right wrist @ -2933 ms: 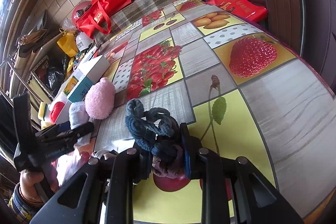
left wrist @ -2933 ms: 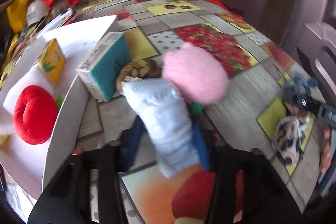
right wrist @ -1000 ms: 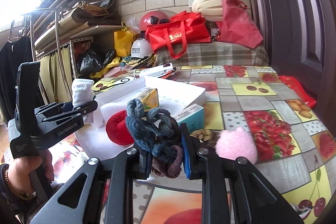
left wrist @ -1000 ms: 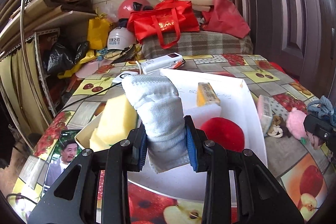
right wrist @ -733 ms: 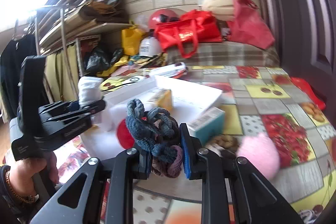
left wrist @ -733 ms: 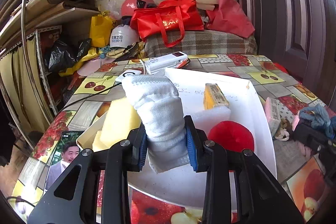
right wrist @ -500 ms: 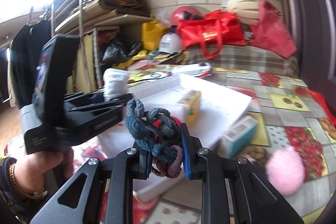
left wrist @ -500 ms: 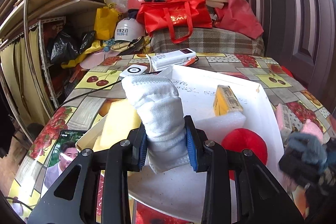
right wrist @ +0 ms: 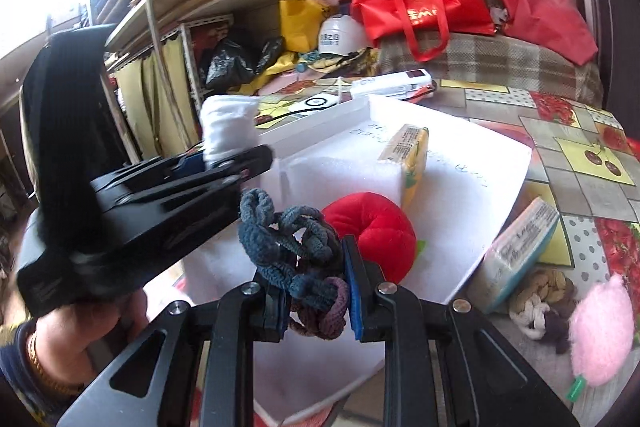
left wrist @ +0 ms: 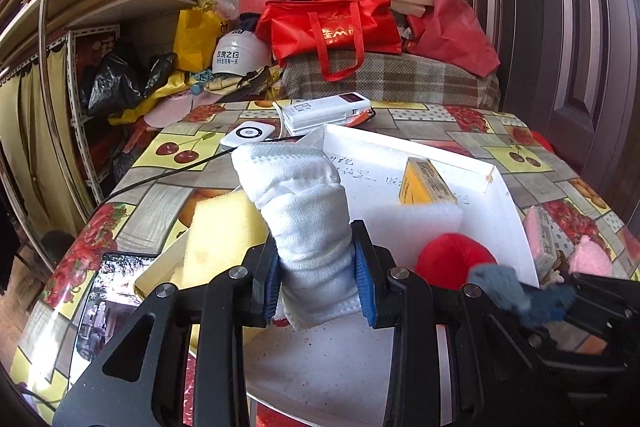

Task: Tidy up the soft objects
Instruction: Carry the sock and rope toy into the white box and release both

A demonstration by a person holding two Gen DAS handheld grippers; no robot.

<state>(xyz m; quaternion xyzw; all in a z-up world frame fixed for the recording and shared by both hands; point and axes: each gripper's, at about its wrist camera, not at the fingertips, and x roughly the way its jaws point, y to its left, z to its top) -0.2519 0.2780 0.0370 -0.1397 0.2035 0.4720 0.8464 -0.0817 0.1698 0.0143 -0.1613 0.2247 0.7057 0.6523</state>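
My left gripper (left wrist: 316,279) is shut on a rolled white sock (left wrist: 304,211) and holds it above the near end of the white tray (left wrist: 508,203). It also shows in the right wrist view (right wrist: 228,131). My right gripper (right wrist: 314,291) is shut on a bundle of blue and purple hair ties (right wrist: 292,247), over the tray (right wrist: 512,167) near a red plush tomato (right wrist: 372,235). The tray also holds a yellow sponge (left wrist: 220,235), white foam (left wrist: 408,227) and a yellow box (left wrist: 424,183).
On the fruit-print tablecloth right of the tray lie a teal-edged box (right wrist: 516,247), braided hair ties (right wrist: 540,295) and a pink fluffy toy (right wrist: 596,331). A phone (left wrist: 104,295) lies at the left. A white power bank (left wrist: 324,111), red bags (left wrist: 336,23) and helmets stand at the back.
Both grippers have swung from the open tablecloth to over the white tray, still holding their loads. The right gripper has closed in beside the left one.
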